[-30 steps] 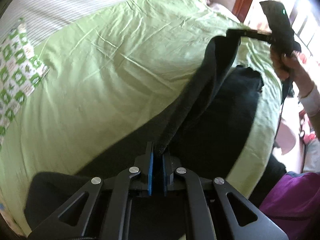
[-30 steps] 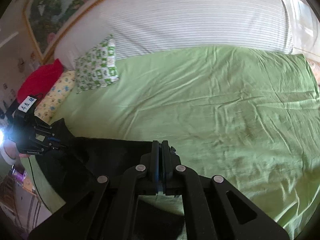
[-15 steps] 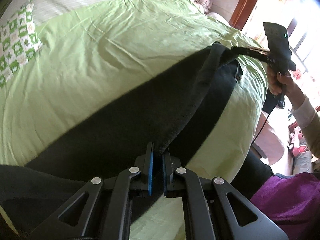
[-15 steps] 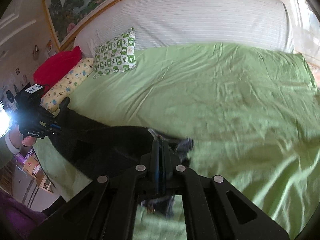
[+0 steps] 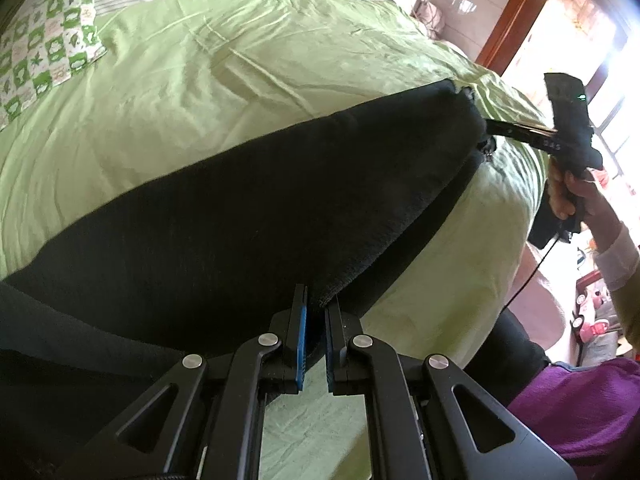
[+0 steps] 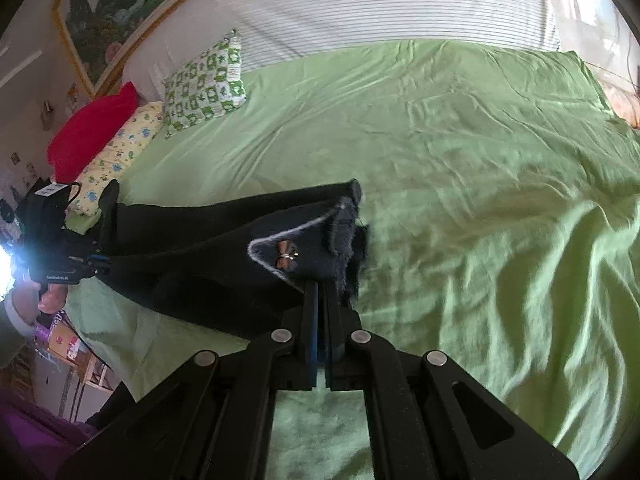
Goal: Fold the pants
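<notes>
Black pants lie stretched across the near part of a green bed sheet. My left gripper is shut on one edge of the pants. My right gripper is shut on the other end, where a frayed hem and a small bow show. In the left wrist view the right gripper pinches the far end of the pants. In the right wrist view the left gripper holds the far end near the bed's left edge. The pants are doubled, one layer over the other.
A green-and-white patterned pillow, a yellow pillow and a red cushion lie at the bed's head. A striped white cover lies behind. The bed's edge drops off toward a wooden door frame.
The pants have come down from hanging in the air onto the sheet and are now pulled out flat. Both grippers moved lower and apart, still shut on the cloth.
</notes>
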`<state>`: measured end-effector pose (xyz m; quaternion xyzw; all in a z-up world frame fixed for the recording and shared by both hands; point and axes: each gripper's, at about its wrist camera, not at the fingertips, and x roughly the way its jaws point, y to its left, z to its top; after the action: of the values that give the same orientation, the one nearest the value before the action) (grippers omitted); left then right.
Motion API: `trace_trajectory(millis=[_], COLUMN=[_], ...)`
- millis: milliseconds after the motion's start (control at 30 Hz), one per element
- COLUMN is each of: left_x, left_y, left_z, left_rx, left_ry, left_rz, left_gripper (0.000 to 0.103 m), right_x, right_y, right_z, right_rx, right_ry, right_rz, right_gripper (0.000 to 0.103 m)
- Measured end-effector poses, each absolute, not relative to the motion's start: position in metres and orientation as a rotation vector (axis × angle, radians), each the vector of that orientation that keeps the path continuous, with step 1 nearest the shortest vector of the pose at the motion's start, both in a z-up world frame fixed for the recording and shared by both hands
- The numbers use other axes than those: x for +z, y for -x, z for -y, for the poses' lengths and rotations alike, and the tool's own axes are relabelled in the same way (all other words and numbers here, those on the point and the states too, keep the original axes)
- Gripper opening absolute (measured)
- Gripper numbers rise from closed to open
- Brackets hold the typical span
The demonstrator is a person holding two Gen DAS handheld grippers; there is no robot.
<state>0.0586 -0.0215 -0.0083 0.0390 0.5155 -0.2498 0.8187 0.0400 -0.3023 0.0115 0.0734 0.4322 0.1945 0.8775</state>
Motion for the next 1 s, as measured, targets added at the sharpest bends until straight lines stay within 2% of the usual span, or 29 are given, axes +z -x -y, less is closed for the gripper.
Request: trace_trajectory(millis=[133, 200, 267, 333, 433, 467, 533, 600, 867, 1000], left_x=[-0.016, -0.017, -0.014, -0.008, -0.002, 0.001, 0.008, 0.015, 0.049, 0.061], left_y=[-0.058, -0.056, -0.051, -0.044, -0.037, -0.035, -0.032, -0.029, -0.028, -0.031], left_z=[0.018, 0.016, 0.012, 0.006, -0.008, -0.016, -0.031, -0.047, -0.135, -0.18], left_rx=[-0.514, -0.523, -0.536, -0.528, -0.505, -0.489, -0.456, -0.424, -0.236, -0.163], left_ry=[-0.028, 0.009, 0.04, 0.056, 0.093, 0.113, 0.143, 0.174, 0.298, 0.337], left_rz=[-1.1, -1.121, -1.116, -1.1, -1.091, -1.08, -1.065, -1.042, -0.947, -0.919], left_gripper=[0.012, 0.028, 0.036, 0.037, 0.037, 0.037, 0.04, 0.053, 0.069, 0.071], right_x=[0.014, 0.016, 0.024, 0.036, 0.055, 0.059, 0.062, 0.06, 0.04, 0.028], right_y=[-0.035, -0.033, -0.031, -0.026, -0.02, -0.022, -0.027, -0.037, -0.068, -0.077], right_z=[0.298, 0.299, 0.3, 0.298, 0.287, 0.28, 0.26, 0.236, 0.129, 0.088], right_rx=[0.373, 0.357, 0.313, 0.294, 0.33, 0.36, 0.417, 0.481, 0.703, 0.785], right_ry=[-0.116, -0.125, -0.139, -0.149, -0.208, -0.233, -0.26, -0.283, -0.284, -0.265], right_rz=[-0.912, -0.912, -0.907, -0.873, -0.789, -0.777, -0.776, -0.789, -0.88, -0.938], right_gripper=[0.003, 0.004, 0.011, 0.03, 0.05, 0.052, 0.053, 0.053, 0.053, 0.059])
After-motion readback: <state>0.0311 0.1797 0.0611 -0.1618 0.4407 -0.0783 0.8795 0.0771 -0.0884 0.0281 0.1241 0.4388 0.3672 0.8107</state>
